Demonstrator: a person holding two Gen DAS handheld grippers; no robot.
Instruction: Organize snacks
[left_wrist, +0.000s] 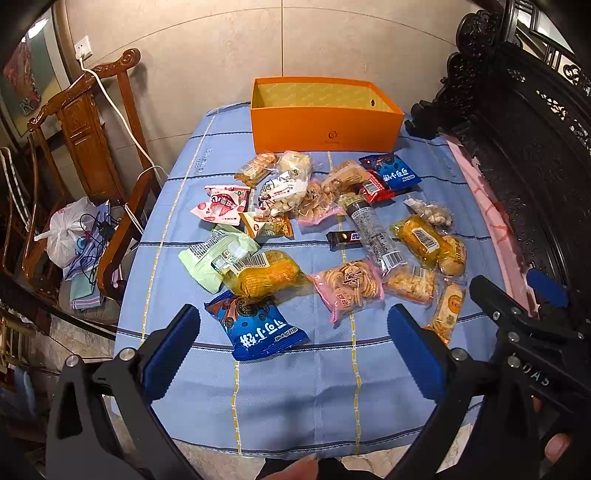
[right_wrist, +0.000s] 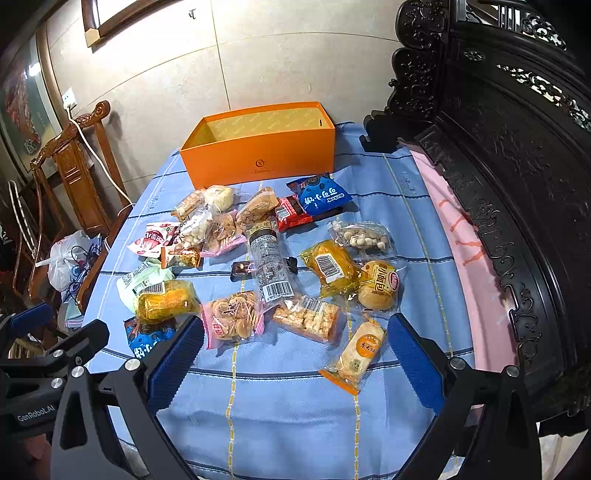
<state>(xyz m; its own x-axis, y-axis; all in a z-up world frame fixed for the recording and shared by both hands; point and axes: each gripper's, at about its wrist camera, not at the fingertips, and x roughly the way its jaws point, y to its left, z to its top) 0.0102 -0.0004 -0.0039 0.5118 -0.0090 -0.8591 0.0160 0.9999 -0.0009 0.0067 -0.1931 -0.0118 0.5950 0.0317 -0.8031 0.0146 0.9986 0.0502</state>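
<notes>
Several snack packets lie scattered on the blue striped tablecloth. An open orange box stands empty at the far edge; it also shows in the right wrist view. My left gripper is open and empty above the near cloth, just behind a blue cookie packet. My right gripper is open and empty, with an orange-edged rice cracker packet and a pink packet between its fingers' span. The right gripper also shows in the left wrist view.
A carved dark wooden bench with a pink cloth borders the table on the right. A brown wooden chair with a white cable and a white plastic bag stands at the left. A tiled wall is behind.
</notes>
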